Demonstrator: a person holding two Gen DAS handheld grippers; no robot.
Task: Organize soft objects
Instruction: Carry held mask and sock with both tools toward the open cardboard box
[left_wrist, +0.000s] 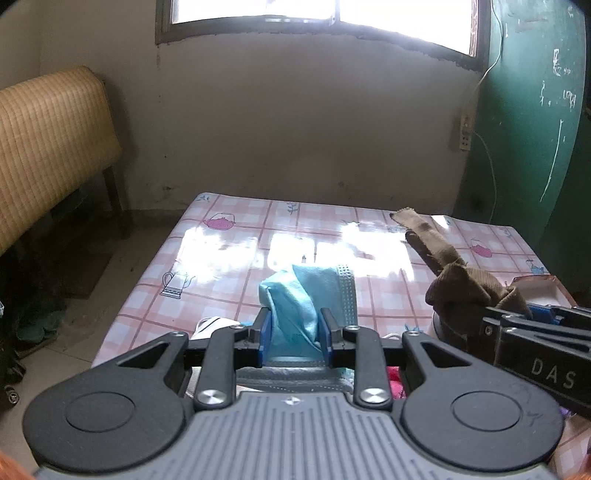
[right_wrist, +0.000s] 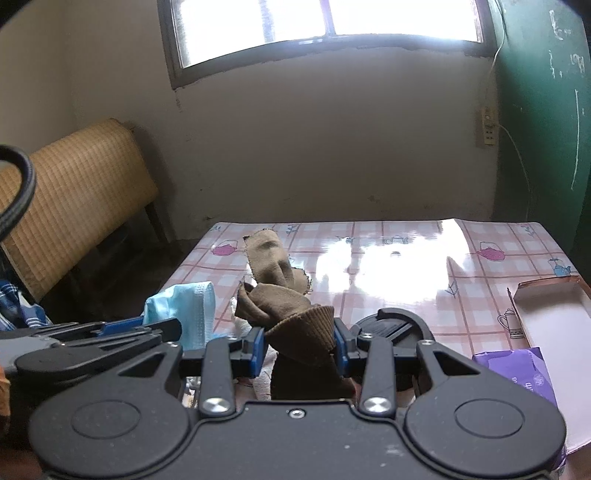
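Your left gripper (left_wrist: 294, 332) has its jaws pinched on the blue mask (left_wrist: 306, 295), held just above the worktop (left_wrist: 221, 258). Your right gripper (right_wrist: 300, 347) clamps the brown sock (right_wrist: 291, 317) at its ribbed cuff, toe draping forward. Both look light, limp and likely to droop, so grip bunched folds. The far worktop lies bare; the box (right_wrist: 554, 317) sits near the right edge.

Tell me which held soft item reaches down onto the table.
The brown sock in the right tongs; its toe lies on the tablecloth, unlike the bunched blue face mask.
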